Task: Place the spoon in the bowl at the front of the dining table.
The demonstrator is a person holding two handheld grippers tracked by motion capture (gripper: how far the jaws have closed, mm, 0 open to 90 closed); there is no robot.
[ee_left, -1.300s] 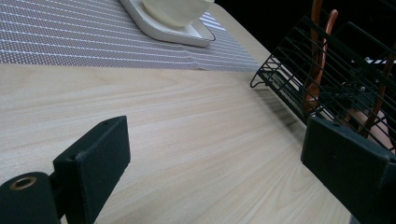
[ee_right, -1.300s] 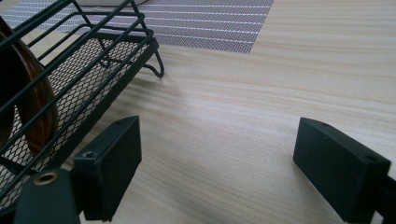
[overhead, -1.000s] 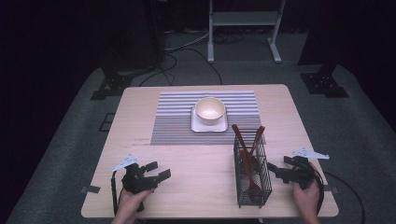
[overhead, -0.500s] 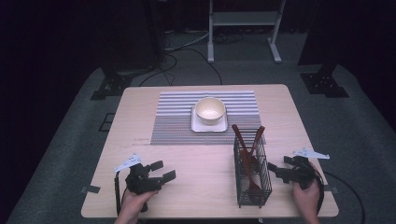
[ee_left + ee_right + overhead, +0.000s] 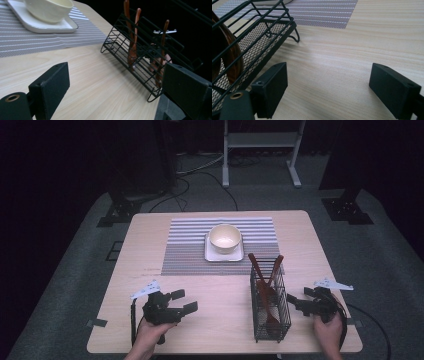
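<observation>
Wooden table [image 5: 220, 290] — wire basket [image 5: 270, 305] sits between both spread tongs.

We note light wood table [image 5: 150, 250]; striped grey placemat [image 5: 190, 250] at its far centre. On placemat: square white plate [image 5: 212, 254] bearing cream bowl [image 5: 225, 237]. Black wire basket [image 5: 270, 307] stands near right front, just off placemat corner, holding upright brown wooden utensils [image 5: 262, 270]. Beyond table we see grey floor [image 5: 65, 285], black cables [image 5: 200, 170], white stand legs [image 5: 260, 140], dark equipment bases [image 5: 347, 207].
</observation>
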